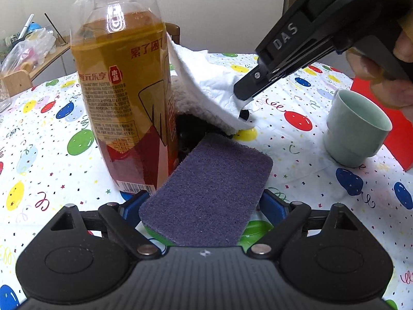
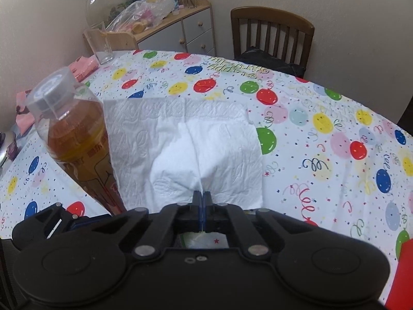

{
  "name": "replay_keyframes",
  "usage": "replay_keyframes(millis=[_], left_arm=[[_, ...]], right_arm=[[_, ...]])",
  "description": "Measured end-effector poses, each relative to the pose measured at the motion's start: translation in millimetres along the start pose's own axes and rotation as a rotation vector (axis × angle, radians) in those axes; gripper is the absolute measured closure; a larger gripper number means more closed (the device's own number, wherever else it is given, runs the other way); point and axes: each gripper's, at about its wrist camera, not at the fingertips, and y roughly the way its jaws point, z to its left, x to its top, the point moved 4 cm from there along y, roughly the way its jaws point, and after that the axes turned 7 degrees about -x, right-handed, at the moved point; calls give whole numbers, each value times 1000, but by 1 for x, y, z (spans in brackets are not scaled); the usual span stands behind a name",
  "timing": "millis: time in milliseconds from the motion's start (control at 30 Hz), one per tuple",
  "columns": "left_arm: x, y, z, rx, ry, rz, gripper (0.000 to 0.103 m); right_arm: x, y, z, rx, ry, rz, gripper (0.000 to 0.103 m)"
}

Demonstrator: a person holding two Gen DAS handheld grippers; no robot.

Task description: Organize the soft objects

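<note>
My left gripper [image 1: 204, 201] is shut on a purple-topped sponge [image 1: 209, 193] with a green underside, held low over the table beside the bottle. My right gripper [image 2: 202, 196] is shut on the near edge of a white paper napkin [image 2: 185, 142]; in the left wrist view the right gripper [image 1: 244, 98] holds the napkin [image 1: 206, 77] draped over a white fluffy item [image 1: 191, 103] and something black beneath it, just beyond the sponge's far end.
A tall bottle of amber drink [image 1: 121, 98] stands left of the sponge, also in the right wrist view [image 2: 77, 139]. A pale green cup [image 1: 356, 129] stands right. A drinking glass [image 2: 103, 44], wooden chair [image 2: 271, 33] and cluttered cabinet [image 2: 180, 25] lie beyond the balloon tablecloth [image 2: 322, 142].
</note>
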Motion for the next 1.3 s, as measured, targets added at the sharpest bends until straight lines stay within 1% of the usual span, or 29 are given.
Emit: replay_keyframes(millis=[367, 567, 700, 1033, 1300], left_arm=[[3, -16, -3, 3, -30, -28, 11], [7, -30, -3, 12, -78, -31, 11], [11, -44, -5, -1, -97, -43, 11], [36, -79, -30, 3, -106, -91, 11], [60, -100, -68, -12, -87, -129, 11]], right_arm=[[-4, -42, -8, -5, 42, -67, 103], [-6, -74, -15, -1, 59, -120, 103], [-7, -98, -25, 6, 72, -153, 103], [-22, -157, -52, 10, 99, -216, 103], [-46, -202, -89, -5, 129, -253, 103]])
